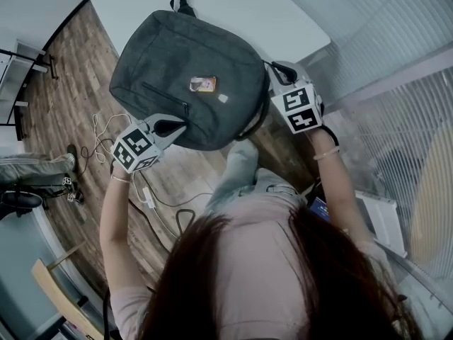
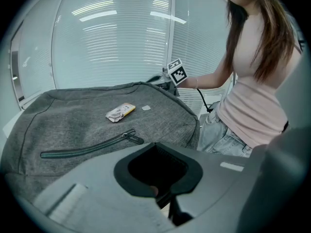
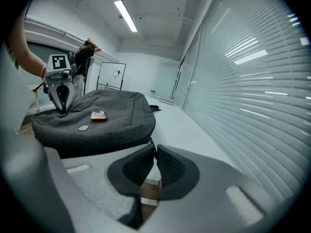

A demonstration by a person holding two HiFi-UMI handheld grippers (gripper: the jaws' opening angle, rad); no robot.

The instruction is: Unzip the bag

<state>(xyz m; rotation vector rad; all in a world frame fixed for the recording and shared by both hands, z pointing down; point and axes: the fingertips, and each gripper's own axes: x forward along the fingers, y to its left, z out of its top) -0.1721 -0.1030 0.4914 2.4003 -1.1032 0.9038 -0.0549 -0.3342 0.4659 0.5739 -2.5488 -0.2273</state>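
The person's hair (image 1: 283, 275) fills the foreground of the head view, with both forearms stretched past it to the bag (image 1: 187, 55), which lies flat on the white table (image 1: 233, 6). The left gripper (image 2: 155, 145) has its fingers closed on the bag's near edge, most likely to anchor the cloth so it does not drag when the zip is pulled. Just beyond those fingertips runs the front pocket zipper (image 2: 87, 147), shut and not the one being worked. At the bag's opposite edge, the right gripper (image 3: 154, 148) has its fingers narrowed to a slit on a small dark tab at their tips. This is probably the main zipper pull (image 3: 150, 140), though it is too small to be sure. Holding both sides would keep the seam taut. The unzipping looks not yet begun.
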